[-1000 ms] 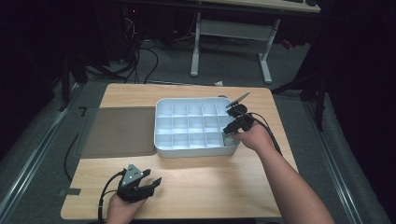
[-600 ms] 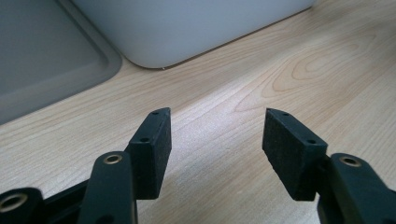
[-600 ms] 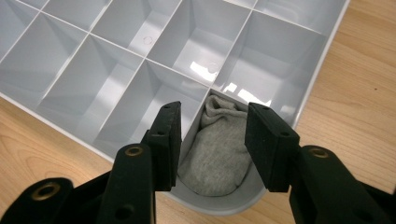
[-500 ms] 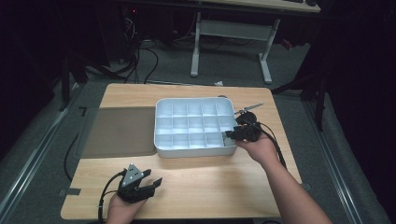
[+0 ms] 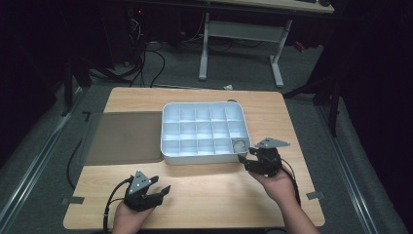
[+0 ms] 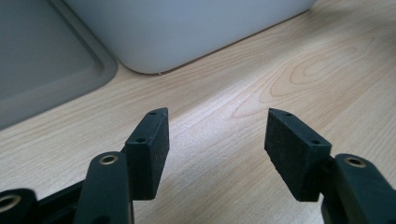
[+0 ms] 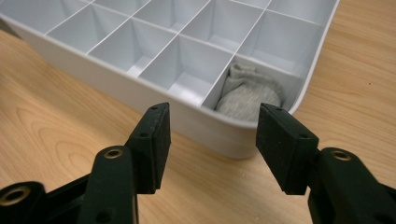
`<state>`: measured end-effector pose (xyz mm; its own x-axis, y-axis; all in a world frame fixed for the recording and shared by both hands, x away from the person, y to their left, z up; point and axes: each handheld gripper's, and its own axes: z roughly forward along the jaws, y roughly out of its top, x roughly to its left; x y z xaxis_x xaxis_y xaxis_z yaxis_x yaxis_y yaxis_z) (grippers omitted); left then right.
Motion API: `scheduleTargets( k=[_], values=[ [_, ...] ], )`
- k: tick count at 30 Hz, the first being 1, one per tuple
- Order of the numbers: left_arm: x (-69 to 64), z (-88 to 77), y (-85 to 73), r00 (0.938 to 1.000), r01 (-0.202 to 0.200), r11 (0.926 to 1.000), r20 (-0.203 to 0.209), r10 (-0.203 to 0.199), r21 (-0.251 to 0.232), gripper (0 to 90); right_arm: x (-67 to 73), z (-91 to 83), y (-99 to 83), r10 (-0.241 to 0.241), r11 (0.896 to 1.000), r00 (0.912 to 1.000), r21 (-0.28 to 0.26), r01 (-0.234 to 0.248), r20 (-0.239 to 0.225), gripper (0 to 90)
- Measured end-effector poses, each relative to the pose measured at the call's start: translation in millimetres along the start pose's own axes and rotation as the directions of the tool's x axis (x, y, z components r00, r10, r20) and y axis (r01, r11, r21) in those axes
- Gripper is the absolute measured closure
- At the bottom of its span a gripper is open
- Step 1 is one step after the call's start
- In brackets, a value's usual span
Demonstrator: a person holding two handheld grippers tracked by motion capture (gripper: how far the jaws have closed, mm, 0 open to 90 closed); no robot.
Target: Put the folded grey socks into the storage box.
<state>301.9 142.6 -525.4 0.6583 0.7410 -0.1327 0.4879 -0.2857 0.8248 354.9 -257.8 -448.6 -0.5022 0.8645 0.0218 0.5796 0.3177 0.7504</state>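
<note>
A white compartment tray (image 5: 204, 158) sits mid-table. A grey rolled cloth (image 5: 238, 144) lies in its near right corner cell, also clear in the right gripper view (image 7: 247, 93). My right gripper (image 5: 247, 157) hovers just outside that corner, pointing at the tray wall (image 7: 116, 88). Its jaws have just been opening and now stand open (image 7: 212, 123) with nothing between them. My left gripper (image 5: 160, 184) rests near the table's front left, open and empty (image 6: 217, 130), facing the tray's near left corner (image 6: 187, 28).
A flat grey mat (image 5: 124, 136) lies against the tray's left side, and its edge appears in the left gripper view (image 6: 42, 60). Bare wood runs along the front of the table between the two hands. A desk frame and cables stand on the floor beyond the table.
My right gripper has drawn back from over the tray's right side to just outside its near right corner, and its jaws have spread wider. The left gripper has stayed put.
</note>
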Motion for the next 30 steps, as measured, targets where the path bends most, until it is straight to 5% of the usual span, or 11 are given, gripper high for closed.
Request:
scheduleTargets(
  k=[8, 14, 23, 30],
  values=[
    [-3.5, -1.5, 1.2, 1.0, -0.007, 0.9999, 0.004, 0.007, -0.01, 40.7, 25.7, 11.7, -59.5, -0.014, 0.999, 0.9998, -0.05, 0.013, -0.011, 44.4],
    [-6.1, -3.8, -1.4, 0.9999, -0.01, 0.9998, 0.013, 0.01, -0.018, 40.6, 42.4, 13.0, -85.9, -0.012, 0.996, 0.9999, -0.086, 0.011, -0.007, 43.4],
    [-8.0, -13.4, -5.1, 0.9994, -0.003, 0.9993, -0.034, 0.002, -0.037, 40.6, 41.6, 2.1, -96.7, 0.009, 0.991, 0.9997, -0.133, -0.012, -0.022, 44.5],
    [-5.3, -14.9, -6.0, 0.9992, 0.005, 0.9993, -0.04, -0.006, -0.038, 40.6, 42.7, 5.2, -97.2, 0.002, 0.993, 0.9997, -0.121, -0.005, -0.025, 44.3]
  ],
)
